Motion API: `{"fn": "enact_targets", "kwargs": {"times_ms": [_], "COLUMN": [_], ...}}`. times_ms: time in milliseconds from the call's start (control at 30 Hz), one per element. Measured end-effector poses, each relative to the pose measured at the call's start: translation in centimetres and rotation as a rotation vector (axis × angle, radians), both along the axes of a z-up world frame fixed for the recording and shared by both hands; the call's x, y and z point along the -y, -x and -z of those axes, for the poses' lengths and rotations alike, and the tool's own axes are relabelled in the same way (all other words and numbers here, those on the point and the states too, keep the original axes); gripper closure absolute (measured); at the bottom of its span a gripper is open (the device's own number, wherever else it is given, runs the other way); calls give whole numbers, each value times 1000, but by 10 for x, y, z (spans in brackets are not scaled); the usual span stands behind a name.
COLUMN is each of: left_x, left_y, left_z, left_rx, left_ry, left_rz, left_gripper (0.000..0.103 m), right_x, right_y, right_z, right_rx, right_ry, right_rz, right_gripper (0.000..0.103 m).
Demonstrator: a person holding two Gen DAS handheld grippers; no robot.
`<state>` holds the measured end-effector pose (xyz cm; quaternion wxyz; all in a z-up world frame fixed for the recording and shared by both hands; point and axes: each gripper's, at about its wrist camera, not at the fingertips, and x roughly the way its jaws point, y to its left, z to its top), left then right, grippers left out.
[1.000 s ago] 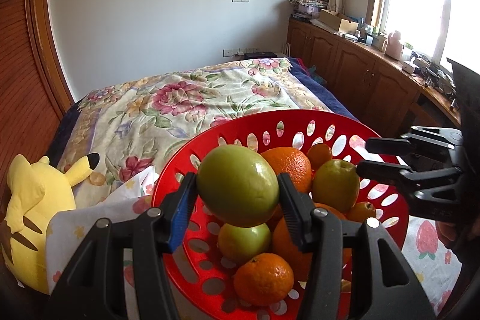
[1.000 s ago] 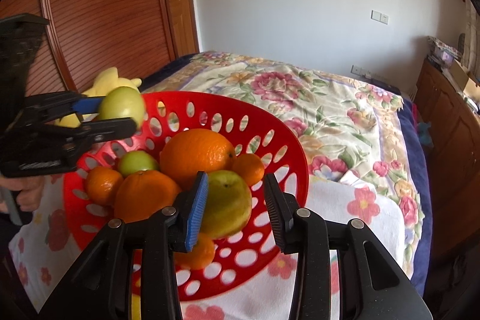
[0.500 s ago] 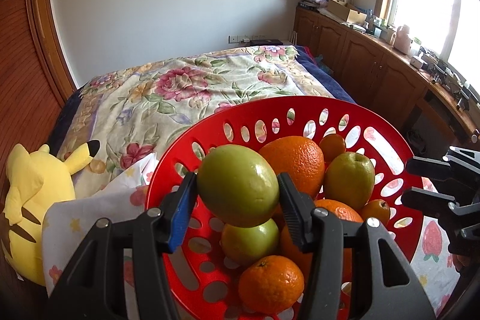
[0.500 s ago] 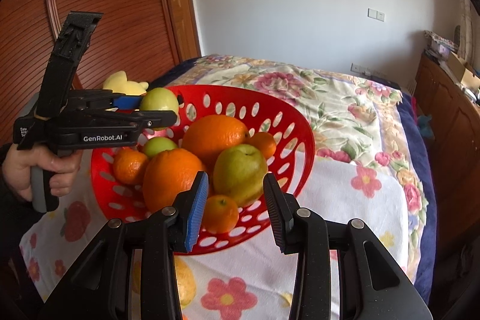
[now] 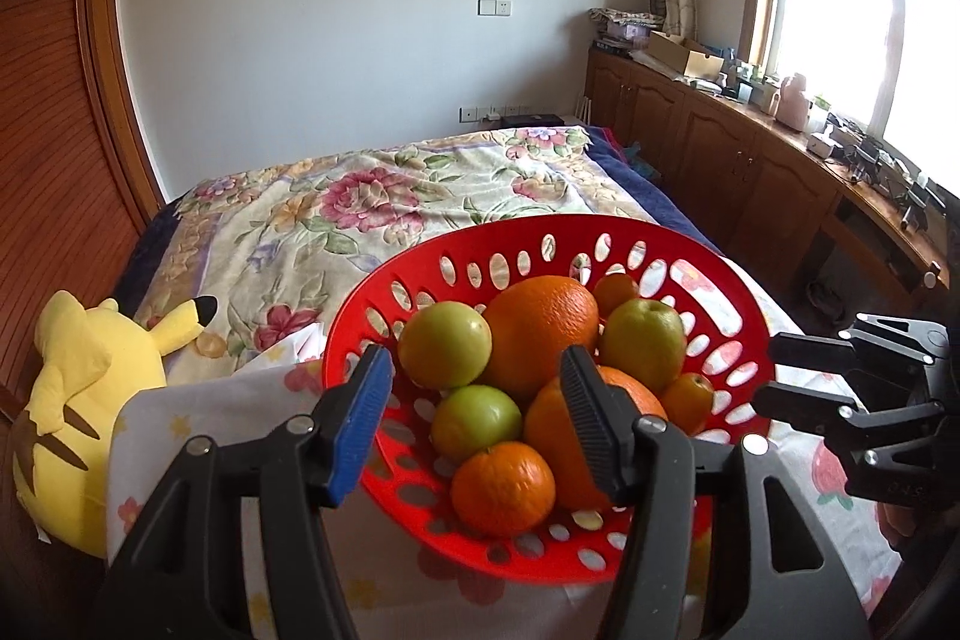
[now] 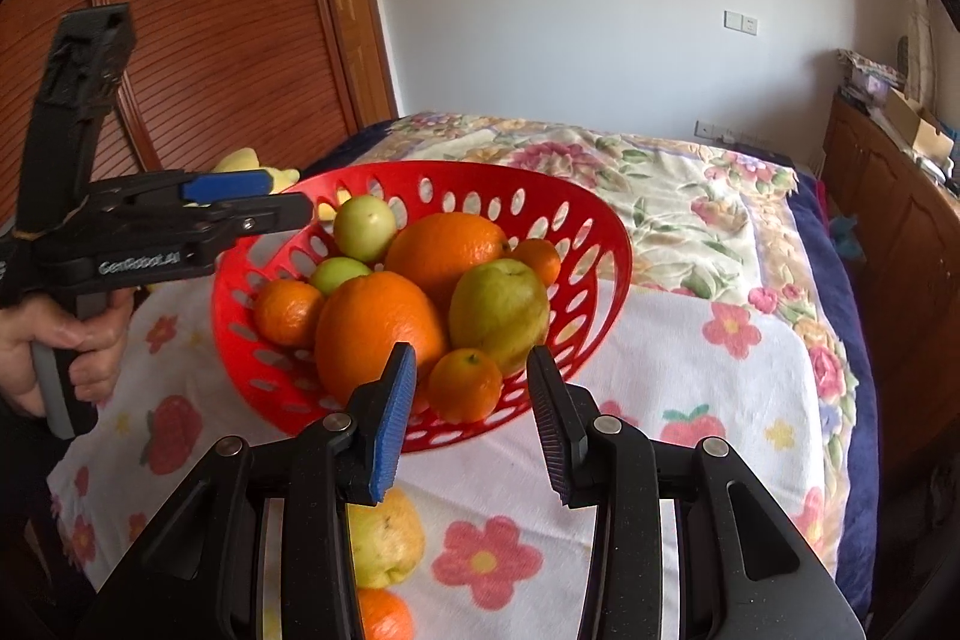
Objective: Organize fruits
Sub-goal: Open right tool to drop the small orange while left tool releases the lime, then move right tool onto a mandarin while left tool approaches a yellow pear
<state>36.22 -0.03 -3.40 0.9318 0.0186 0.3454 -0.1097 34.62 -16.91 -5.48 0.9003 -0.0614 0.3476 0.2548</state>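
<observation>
A red perforated basket [image 5: 540,232] [image 6: 612,244] on a flower-print cloth holds oranges, tangerines and green fruits. A green apple [image 5: 445,352] [image 6: 365,227] rests at the basket's left side against a big orange [image 5: 540,328]. My left gripper [image 5: 474,424] [image 6: 294,202] is just in front of that apple. Its jaws are opening and the pads touch nothing. My right gripper [image 6: 471,388] [image 5: 765,367] stands before the basket's near rim, its jaws a little apart and empty. Under it lie a yellow-green fruit [image 6: 384,544] and an orange [image 6: 384,613] on the cloth.
A yellow plush toy [image 5: 78,400] lies left of the basket. The floral bedspread [image 5: 360,208] stretches behind it. Wooden cabinets [image 5: 720,148] with clutter run along the right under the window, and a wooden wardrobe door [image 6: 210,40] is at the left. A hand [image 6: 66,340] holds the left gripper's handle.
The left gripper let go of the green apple, which now rests in the basket, and pulled back. The right gripper drew away from the basket, its jaws unchanged.
</observation>
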Motion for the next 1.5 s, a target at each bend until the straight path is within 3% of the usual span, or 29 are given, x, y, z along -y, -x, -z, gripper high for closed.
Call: {"fn": "enact_targets", "kwargs": {"times_ms": [400, 833, 1033, 1200, 1500], "left_x": [17, 23, 26, 33, 32], "left_y": [70, 105, 117, 124, 128], "left_z": [-18, 21, 40, 55, 69], "left_rx": [44, -12, -29, -34, -60], "left_ry": [-8, -7, 39, -13, -8], "left_rz": [54, 66, 78, 70, 74], "left_gripper": [39, 39, 39, 39, 39], "right_x": [5, 7, 4, 3, -4], "right_y": [55, 95, 103, 103, 102], "right_z": [-4, 29, 42, 51, 68], "right_rx": [8, -59, -79, -93, -121], "right_ry": [-23, 2, 7, 14, 28], "right_rz": [23, 40, 41, 45, 45], "right_gripper": [57, 54, 53, 51, 51]}}
